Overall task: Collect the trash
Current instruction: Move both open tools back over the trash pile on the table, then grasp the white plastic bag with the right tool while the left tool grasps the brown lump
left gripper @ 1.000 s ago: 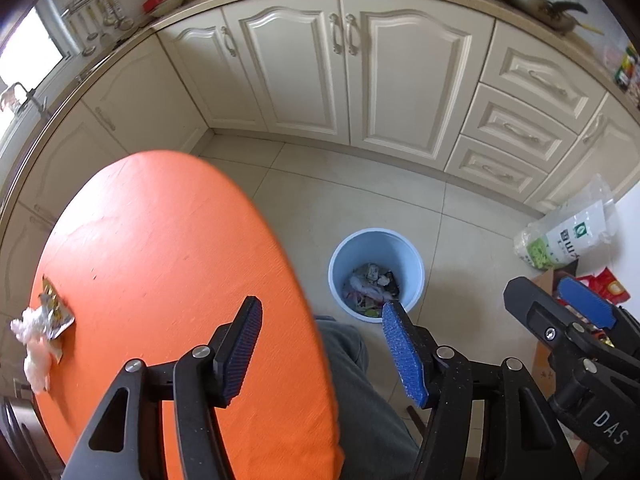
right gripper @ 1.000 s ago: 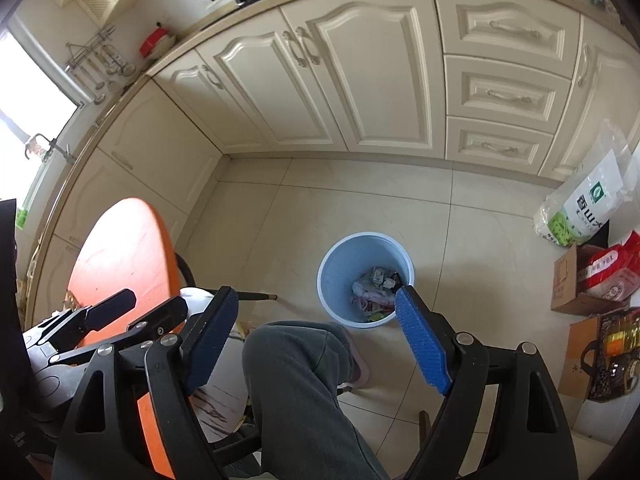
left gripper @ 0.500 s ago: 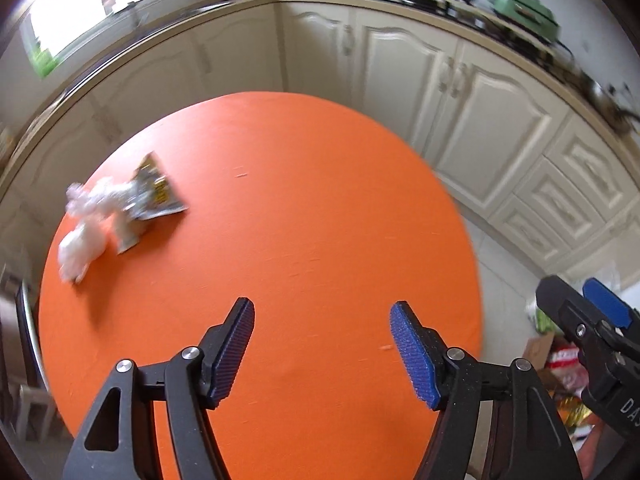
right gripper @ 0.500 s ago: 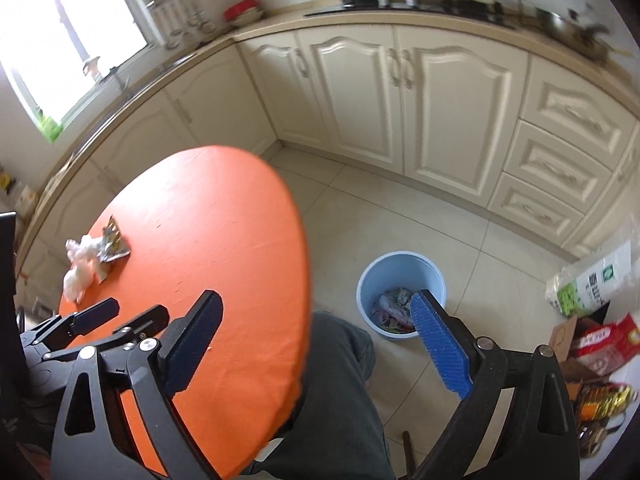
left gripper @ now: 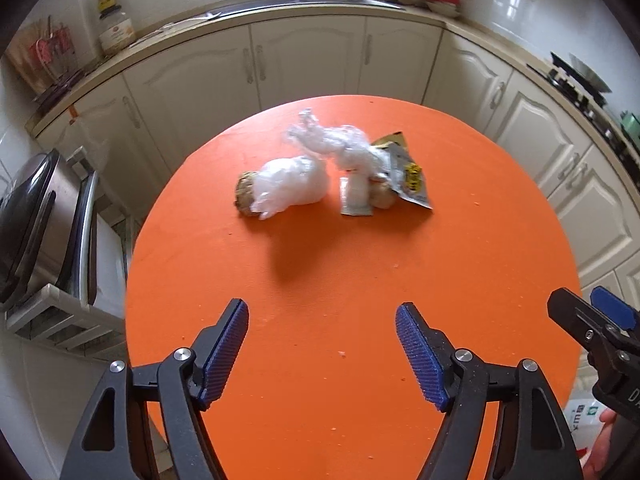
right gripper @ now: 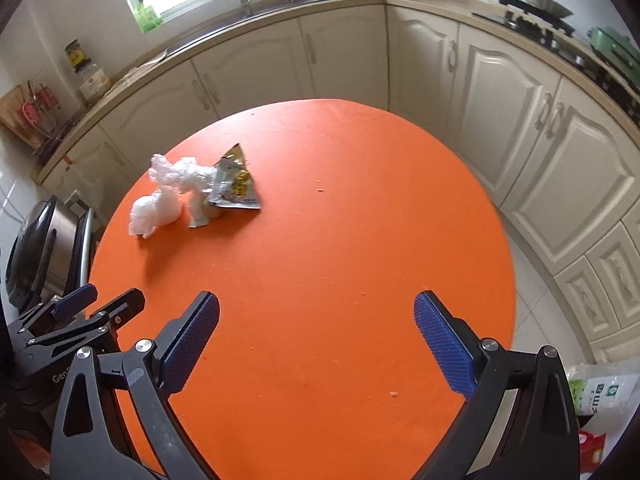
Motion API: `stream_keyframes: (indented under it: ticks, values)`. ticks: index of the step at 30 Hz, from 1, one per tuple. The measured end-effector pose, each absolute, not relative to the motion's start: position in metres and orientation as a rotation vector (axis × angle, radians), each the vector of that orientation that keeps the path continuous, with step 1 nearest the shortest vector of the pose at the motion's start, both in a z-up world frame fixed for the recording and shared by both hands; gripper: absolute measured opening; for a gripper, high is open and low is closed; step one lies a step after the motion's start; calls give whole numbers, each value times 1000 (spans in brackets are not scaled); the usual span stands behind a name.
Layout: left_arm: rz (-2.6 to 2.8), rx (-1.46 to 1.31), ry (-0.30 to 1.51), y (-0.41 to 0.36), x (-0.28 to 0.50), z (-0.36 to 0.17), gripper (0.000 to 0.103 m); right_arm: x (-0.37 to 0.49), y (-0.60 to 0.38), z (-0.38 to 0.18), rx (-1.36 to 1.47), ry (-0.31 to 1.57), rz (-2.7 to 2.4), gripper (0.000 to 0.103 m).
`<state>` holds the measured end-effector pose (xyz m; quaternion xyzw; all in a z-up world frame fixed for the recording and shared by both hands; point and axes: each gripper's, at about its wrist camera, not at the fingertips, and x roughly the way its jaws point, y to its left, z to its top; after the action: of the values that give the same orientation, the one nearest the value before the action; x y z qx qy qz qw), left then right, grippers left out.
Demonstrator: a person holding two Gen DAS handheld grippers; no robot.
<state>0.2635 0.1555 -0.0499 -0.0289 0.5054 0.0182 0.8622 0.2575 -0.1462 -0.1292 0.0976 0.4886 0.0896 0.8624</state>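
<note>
A heap of trash lies on the far part of the round orange table (left gripper: 328, 288): a crumpled white plastic bag (left gripper: 292, 186), clear crinkled plastic (left gripper: 336, 142), a small white sachet (left gripper: 355, 196) and a yellow-and-silver snack wrapper (left gripper: 408, 174). In the right wrist view the same white bag (right gripper: 154, 212) and wrapper (right gripper: 236, 184) sit at the table's far left. My left gripper (left gripper: 322, 350) hovers over the near part of the table, its jaws opening with nothing between them. My right gripper (right gripper: 316, 336) stands wide open and empty, also well short of the trash.
Cream kitchen cabinets (left gripper: 304, 56) curve behind the table, with a sink and window above. A steel appliance on a white rack (left gripper: 40, 224) stands left of the table. A stove with pans (right gripper: 560, 20) is at the right. Bags (right gripper: 600, 396) lie on the floor at lower right.
Both grippers have swung from the floor and the blue bin round to the orange table, so the trash heap now lies ahead. Both jaws stand wider than a second ago.
</note>
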Motion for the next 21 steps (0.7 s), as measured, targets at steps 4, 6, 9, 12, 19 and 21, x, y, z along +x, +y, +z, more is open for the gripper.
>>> stream_keyframes:
  ticks: [4, 6, 9, 12, 19, 21]
  values:
    - [96, -111, 1086, 192, 273, -52, 72, 287, -101, -126, 168, 1072, 292, 99]
    - [106, -155, 1105, 212, 280, -53, 72, 303, -80, -126, 138, 1100, 319, 99]
    - [124, -261, 1139, 244, 291, -58, 72, 327, -42, -127, 84, 1141, 382, 99]
    - [185, -307, 1129, 275, 297, -56, 72, 349, -7, -128, 39, 1177, 428, 99]
    - [243, -403, 1141, 317, 321, -62, 72, 398, 55, -155, -51, 1275, 446, 99]
    - [247, -436, 1151, 323, 333, -73, 72, 409, 64, -163, -57, 1286, 435, 99]
